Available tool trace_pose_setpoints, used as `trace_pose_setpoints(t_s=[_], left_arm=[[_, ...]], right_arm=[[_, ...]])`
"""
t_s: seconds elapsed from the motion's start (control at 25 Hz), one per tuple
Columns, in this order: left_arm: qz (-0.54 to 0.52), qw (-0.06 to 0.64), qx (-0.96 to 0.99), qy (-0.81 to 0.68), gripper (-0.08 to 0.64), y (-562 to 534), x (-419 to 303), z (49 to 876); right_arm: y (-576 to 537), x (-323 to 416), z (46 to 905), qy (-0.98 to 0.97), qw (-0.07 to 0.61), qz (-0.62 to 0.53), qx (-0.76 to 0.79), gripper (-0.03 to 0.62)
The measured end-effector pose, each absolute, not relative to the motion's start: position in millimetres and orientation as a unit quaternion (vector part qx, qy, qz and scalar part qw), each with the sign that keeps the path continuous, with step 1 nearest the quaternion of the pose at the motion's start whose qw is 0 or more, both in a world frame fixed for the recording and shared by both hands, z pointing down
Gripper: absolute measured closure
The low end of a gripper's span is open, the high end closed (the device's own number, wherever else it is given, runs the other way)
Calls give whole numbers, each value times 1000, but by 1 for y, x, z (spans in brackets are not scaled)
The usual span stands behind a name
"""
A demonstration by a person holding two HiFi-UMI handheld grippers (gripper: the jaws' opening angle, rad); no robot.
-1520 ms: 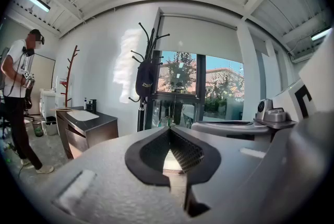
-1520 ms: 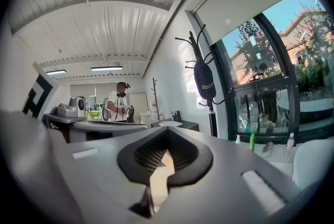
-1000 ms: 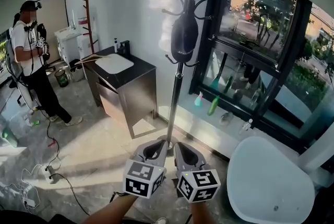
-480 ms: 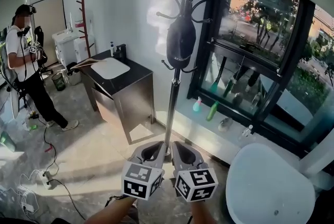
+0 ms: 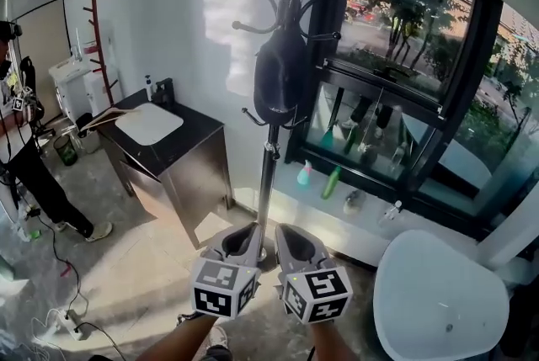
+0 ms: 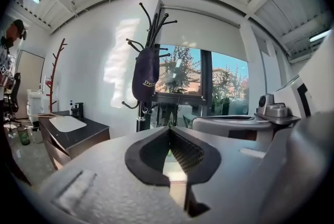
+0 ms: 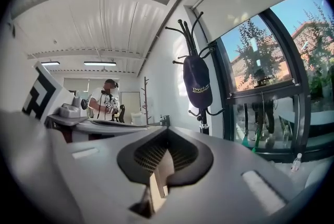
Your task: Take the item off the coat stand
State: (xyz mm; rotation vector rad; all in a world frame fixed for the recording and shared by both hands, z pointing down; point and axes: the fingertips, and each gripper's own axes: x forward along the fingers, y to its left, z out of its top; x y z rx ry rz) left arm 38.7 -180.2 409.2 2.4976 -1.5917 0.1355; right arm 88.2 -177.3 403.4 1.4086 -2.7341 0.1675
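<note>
While both tools are held low and side by side at the foot of the head view, the left gripper (image 5: 250, 240) has its jaws brought together at the tips with nothing between them, and the right gripper (image 5: 291, 240) is closed and empty in the same way. Ahead of them rises the black coat stand (image 5: 267, 174), in front of a dark-framed window (image 5: 404, 98). A dark cap (image 5: 280, 80) with pale lettering hangs from one of the stand's upper hooks, against the pole, well apart from both grippers. Left of the stand is a dark cabinet (image 5: 181, 170) with a white tray (image 5: 148, 123) on top. Green and teal bottles (image 5: 331, 183) stand on the sill, and a white round table (image 5: 438, 292) fills the lower right.
</note>
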Motion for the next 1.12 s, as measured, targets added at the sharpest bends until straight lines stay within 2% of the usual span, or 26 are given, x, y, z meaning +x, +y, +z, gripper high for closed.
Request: trace_pose_setpoints(t_s=[0.72, 1.12], left_arm=[[40, 69, 885, -459, 558, -278, -17, 382], [29, 67, 892, -447, 558, -306, -12, 374]], right_arm=[[-268, 36, 348, -844, 22, 1, 536, 592], [-303, 47, 299, -835, 28, -54, 546, 594]])
